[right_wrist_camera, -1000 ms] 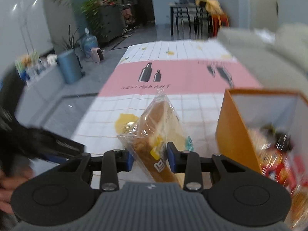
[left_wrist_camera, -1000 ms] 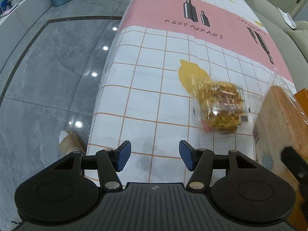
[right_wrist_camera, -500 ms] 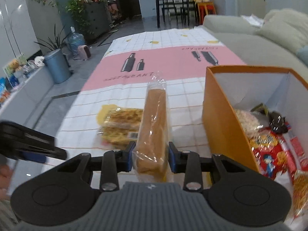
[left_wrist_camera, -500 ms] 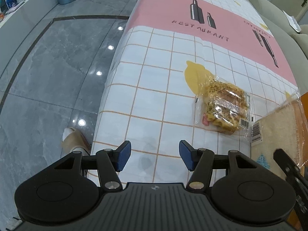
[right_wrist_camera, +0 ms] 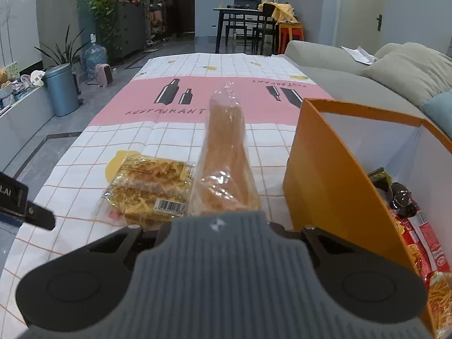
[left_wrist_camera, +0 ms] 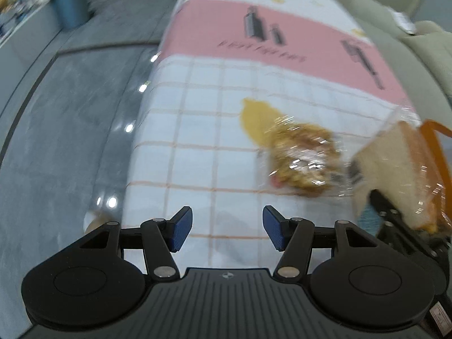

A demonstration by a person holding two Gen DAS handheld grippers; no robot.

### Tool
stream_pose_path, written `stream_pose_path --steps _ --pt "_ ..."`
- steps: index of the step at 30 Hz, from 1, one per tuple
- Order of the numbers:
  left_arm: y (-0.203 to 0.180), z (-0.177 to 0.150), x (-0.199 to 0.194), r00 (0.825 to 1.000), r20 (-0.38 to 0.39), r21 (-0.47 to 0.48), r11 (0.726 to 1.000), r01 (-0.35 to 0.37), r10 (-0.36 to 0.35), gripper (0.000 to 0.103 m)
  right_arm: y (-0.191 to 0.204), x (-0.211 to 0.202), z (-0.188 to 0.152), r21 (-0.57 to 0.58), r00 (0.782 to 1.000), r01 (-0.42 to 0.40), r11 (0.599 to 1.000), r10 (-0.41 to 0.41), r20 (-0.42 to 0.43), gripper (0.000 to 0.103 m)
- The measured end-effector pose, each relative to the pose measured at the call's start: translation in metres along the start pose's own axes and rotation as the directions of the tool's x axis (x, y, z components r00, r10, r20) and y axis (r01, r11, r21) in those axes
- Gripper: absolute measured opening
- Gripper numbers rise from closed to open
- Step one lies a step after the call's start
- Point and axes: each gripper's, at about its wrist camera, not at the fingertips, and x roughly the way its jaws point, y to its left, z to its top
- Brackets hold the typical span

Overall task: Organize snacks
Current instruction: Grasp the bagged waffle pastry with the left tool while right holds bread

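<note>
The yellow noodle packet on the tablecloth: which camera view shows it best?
The right wrist view: the yellow noodle packet is sharp there, with its barcode visible. The left wrist view shows it only as a blurred yellow shape.

"RESTAURANT" stands printed on the tablecloth's (right_wrist_camera: 118,130) pink band; the noodle packet (right_wrist_camera: 149,186) bears a barcode.

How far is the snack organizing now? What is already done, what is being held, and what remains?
Done: several snack packs already lie inside the orange box. In hand: the right gripper carries the wrapped bread above the tablecloth, beside the box, not yet in it. Left: the yellow snack pack lies on the cloth; the left gripper hovers open and empty near it.
</note>
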Motion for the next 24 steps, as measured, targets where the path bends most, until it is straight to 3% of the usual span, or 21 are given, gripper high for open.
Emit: stream_pose_path --steps 8,12,15,21,24 --pt "-0.022 0.001 -0.009 0.993 0.063 0.081 0.992 0.095 -0.101 0.068 -0.011 -0.015 0.002 0.047 0.999 -0.034 0.998 0.033 0.005 0.022" --pt "-0.037 0.008 -0.009 0.992 0.098 0.162 0.985 0.057 -0.074 0.068 -0.013 -0.016 0.0 0.038 0.999 -0.042 0.998 0.042 0.006 0.022" --pt "-0.043 0.02 -0.003 0.993 0.11 0.162 0.986 0.026 -0.044 0.07 -0.016 -0.016 -0.001 0.046 0.999 -0.054 0.997 0.054 0.005 0.022" --pt "-0.062 0.044 0.028 0.995 0.005 0.107 0.989 0.1 -0.102 0.071 -0.024 -0.017 -0.005 0.067 0.997 -0.071 0.995 0.072 -0.013 0.022" --pt "-0.073 0.05 0.045 0.995 -0.031 0.096 0.991 0.099 -0.096 0.071 -0.026 -0.016 -0.005 0.093 0.996 -0.077 0.993 0.08 -0.031 0.022"
